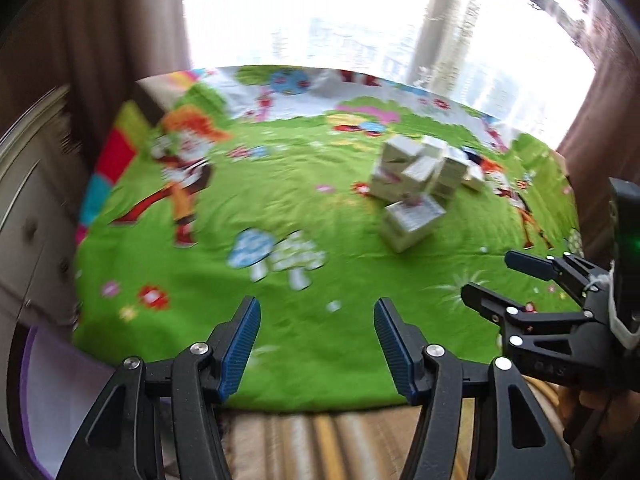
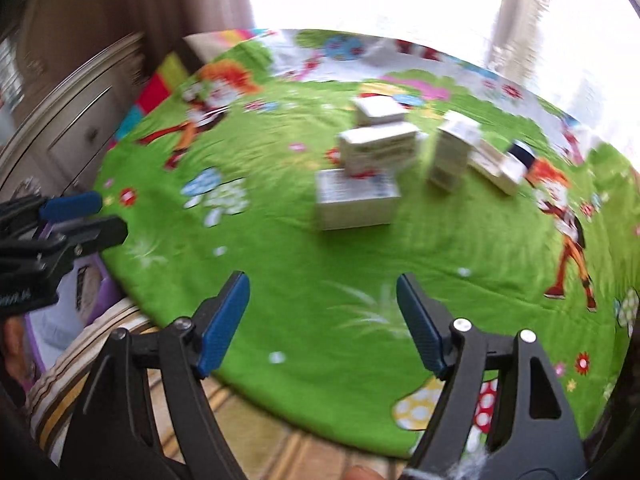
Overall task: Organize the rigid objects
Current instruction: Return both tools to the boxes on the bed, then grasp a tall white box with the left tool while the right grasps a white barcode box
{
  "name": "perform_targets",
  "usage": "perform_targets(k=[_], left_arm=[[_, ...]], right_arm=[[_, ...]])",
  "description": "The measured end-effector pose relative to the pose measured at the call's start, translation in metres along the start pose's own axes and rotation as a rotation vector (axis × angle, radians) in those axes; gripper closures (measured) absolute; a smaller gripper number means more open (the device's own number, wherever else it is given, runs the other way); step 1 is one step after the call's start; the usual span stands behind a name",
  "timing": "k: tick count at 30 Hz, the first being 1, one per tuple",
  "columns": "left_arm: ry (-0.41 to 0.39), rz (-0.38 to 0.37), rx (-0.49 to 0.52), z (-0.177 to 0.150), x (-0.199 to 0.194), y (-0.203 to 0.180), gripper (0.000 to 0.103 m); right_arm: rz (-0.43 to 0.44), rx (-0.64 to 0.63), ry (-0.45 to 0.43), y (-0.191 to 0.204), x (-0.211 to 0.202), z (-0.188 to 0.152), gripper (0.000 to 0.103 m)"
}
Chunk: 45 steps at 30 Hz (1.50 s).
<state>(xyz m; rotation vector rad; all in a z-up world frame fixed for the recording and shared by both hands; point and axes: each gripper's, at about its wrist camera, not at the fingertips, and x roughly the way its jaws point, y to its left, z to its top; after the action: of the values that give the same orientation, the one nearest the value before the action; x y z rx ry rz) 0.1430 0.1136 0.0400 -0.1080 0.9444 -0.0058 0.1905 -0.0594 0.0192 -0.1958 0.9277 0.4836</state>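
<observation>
On the green cartoon mat point(image 1: 304, 208), white boxes point(image 1: 416, 188) sit jumbled mid-right, awaiting sorting (blurry, count unclear). Left hand-held gripper point(image 1: 318, 344) and right hand-held gripper point(image 2: 324, 320) both spread w/ nothing between pads, angled down toward the pile, well short of it

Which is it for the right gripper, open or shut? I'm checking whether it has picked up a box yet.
Open. The right gripper shows its blue pads wide apart with only green blanket between them; the white boxes lie beyond.
</observation>
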Motion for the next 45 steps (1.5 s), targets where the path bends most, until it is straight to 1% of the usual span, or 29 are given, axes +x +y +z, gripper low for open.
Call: perform_targets(k=[7,10,13,16,20,23,25,28,30,31,32,35,39,42,45], left_arm=[[-0.005,-0.065,0.103,0.029,0.02,-0.041,0.043],[-0.016,-0.083,0.143,0.041,0.03,-0.056,0.043],[-0.015,-0.103,0.164,0.054,0.043,-0.067,0.043],[-0.017,-0.122,0.194,0.069,0.061,-0.078,0.043],[-0.004,-0.134,0.208,0.085,0.085,-0.086,0.043],[0.005,-0.136,0.214,0.095,0.103,-0.09,0.044],[0.018,-0.124,0.215,0.099,0.115,-0.092,0.044],[0.041,-0.127,0.217,0.103,0.13,-0.094,0.05],[0.053,-0.129,0.222,0.104,0.137,-0.096,0.058],[0.056,-0.13,0.223,0.104,0.14,-0.097,0.063],[0.058,-0.133,0.226,0.105,0.142,-0.098,0.069],[0.052,-0.134,0.23,0.104,0.144,-0.099,0.078],[0.02,-0.155,0.226,0.103,0.132,-0.099,0.078],[-0.005,-0.187,0.217,0.101,0.118,-0.099,0.078],[-0.039,-0.225,0.186,0.096,0.099,-0.097,0.078]], right_arm=[[-0.089,0.114,-0.012,-0.053,0.004,-0.002,0.021],[-0.13,0.146,-0.011,-0.068,0.009,-0.003,0.019],[-0.159,0.163,-0.012,-0.075,0.011,-0.005,0.016],[-0.168,0.18,-0.007,-0.08,0.014,-0.008,0.016],[-0.178,0.193,-0.009,-0.084,0.015,-0.01,0.015],[-0.19,0.211,-0.011,-0.09,0.017,-0.013,0.014],[-0.2,0.226,-0.012,-0.094,0.019,-0.014,0.014],[-0.206,0.255,-0.011,-0.1,0.022,-0.016,0.014],[-0.211,0.268,-0.012,-0.103,0.023,-0.017,0.014],[-0.211,0.274,-0.012,-0.105,0.023,-0.017,0.014],[-0.212,0.278,-0.015,-0.106,0.023,-0.017,0.014],[-0.22,0.282,-0.028,-0.108,0.023,-0.016,0.014],[-0.221,0.295,-0.044,-0.11,0.022,-0.011,0.014],[-0.225,0.296,-0.058,-0.11,0.02,-0.002,0.014],[-0.221,0.3,-0.077,-0.11,0.018,0.012,0.014]])
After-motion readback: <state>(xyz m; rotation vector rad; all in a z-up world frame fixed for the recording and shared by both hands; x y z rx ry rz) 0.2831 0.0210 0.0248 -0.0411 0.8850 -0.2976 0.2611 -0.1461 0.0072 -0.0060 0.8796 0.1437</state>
